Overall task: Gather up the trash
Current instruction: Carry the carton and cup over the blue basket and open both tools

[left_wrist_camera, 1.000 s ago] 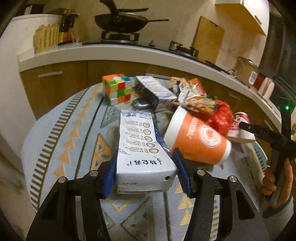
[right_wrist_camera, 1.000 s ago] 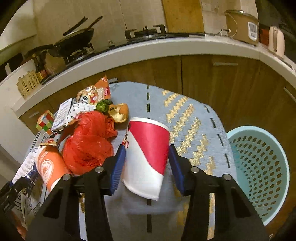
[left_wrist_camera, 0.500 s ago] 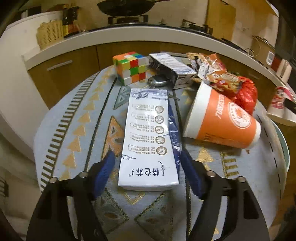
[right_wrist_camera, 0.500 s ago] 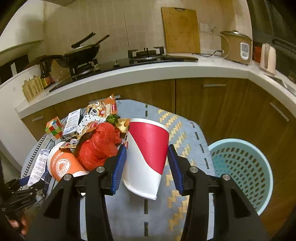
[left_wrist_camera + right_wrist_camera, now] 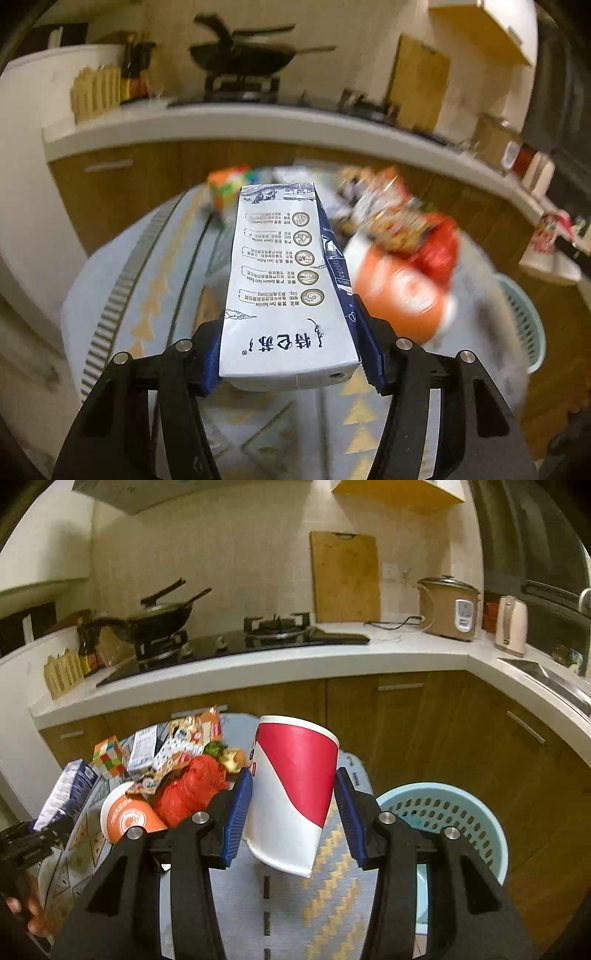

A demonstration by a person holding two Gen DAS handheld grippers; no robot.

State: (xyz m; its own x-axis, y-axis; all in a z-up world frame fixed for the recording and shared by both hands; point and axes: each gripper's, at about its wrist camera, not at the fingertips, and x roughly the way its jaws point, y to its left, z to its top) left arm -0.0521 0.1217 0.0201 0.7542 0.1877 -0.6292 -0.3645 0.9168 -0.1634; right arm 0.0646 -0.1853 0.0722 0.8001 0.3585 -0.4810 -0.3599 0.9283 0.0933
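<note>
Jaws of left gripper [image 5: 291, 354] just closed, pinching milk carton [image 5: 291, 280]; right gripper [image 5: 291, 812] clamps paper cup [image 5: 291, 790]

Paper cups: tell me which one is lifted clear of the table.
The red-and-white cup, clamped between the right gripper's fingers, hangs clear of the table. The orange cup lies on its side beside the red bag.
</note>
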